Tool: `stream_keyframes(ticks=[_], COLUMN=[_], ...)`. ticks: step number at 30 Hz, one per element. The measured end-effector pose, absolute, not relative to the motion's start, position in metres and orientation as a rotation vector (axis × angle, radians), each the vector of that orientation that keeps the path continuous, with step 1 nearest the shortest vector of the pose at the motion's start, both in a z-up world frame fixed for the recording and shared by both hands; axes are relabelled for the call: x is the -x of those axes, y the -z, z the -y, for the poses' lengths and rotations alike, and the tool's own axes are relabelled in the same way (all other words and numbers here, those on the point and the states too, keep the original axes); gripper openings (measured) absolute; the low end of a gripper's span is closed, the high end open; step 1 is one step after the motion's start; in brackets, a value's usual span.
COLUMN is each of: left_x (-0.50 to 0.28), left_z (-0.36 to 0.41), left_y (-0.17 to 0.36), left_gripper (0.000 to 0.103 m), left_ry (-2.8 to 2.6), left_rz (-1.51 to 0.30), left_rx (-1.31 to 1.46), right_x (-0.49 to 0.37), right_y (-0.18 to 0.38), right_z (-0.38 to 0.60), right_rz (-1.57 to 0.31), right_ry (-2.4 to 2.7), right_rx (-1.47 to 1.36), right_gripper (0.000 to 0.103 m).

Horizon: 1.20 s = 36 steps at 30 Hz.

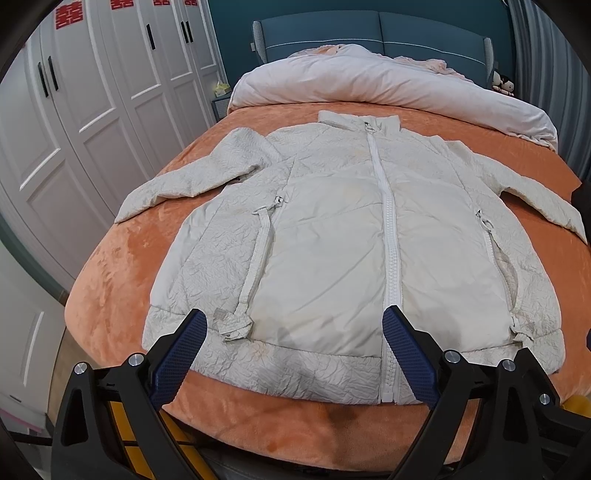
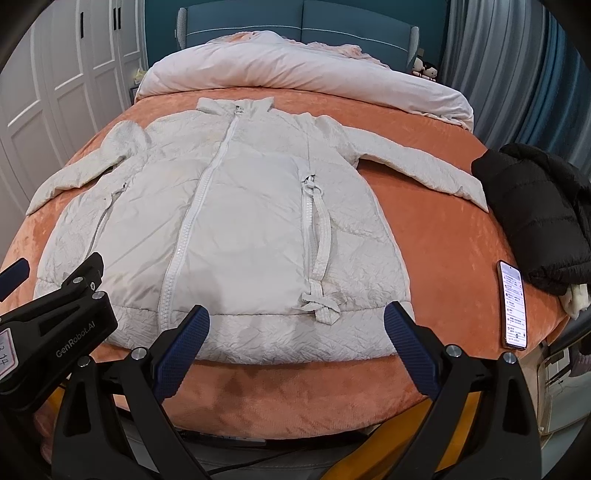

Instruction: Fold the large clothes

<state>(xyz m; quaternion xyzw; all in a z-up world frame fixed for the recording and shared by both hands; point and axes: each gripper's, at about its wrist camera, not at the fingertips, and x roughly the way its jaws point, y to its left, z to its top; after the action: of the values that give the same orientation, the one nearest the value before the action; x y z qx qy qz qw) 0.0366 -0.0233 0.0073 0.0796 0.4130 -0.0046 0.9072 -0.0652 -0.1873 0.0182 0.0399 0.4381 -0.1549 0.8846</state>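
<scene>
A cream padded jacket (image 1: 332, 236) lies flat, front up and zipped, on the orange bed cover (image 1: 122, 266), collar toward the headboard, both sleeves spread out. It also shows in the right wrist view (image 2: 236, 221). My left gripper (image 1: 295, 332) is open and empty, held just above the jacket's hem, left of the zip. My right gripper (image 2: 297, 328) is open and empty above the hem's right part. The left gripper's body (image 2: 55, 332) shows at the left of the right wrist view.
A rolled pale quilt (image 2: 295, 74) lies across the bed's head end. A black jacket (image 2: 535, 214) and a phone (image 2: 515, 304) lie on the bed's right edge. White wardrobe doors (image 1: 92, 110) stand to the left. A blue headboard (image 1: 369, 33) is behind.
</scene>
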Motion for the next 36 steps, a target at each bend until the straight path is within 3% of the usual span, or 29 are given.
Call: stream_keyframes(ticks=[36], left_x=[-0.044], left_z=[0.026], left_y=[0.005], left_gripper=[0.092], left_ry=[0.010], left_rz=[-0.882], left_rx=[-0.179], right_x=[0.055], right_y=[-0.001], right_z=[0.192], right_rz=[-0.928], right_ry=[0.302], right_rx=[-0.075], right_gripper=[0.093])
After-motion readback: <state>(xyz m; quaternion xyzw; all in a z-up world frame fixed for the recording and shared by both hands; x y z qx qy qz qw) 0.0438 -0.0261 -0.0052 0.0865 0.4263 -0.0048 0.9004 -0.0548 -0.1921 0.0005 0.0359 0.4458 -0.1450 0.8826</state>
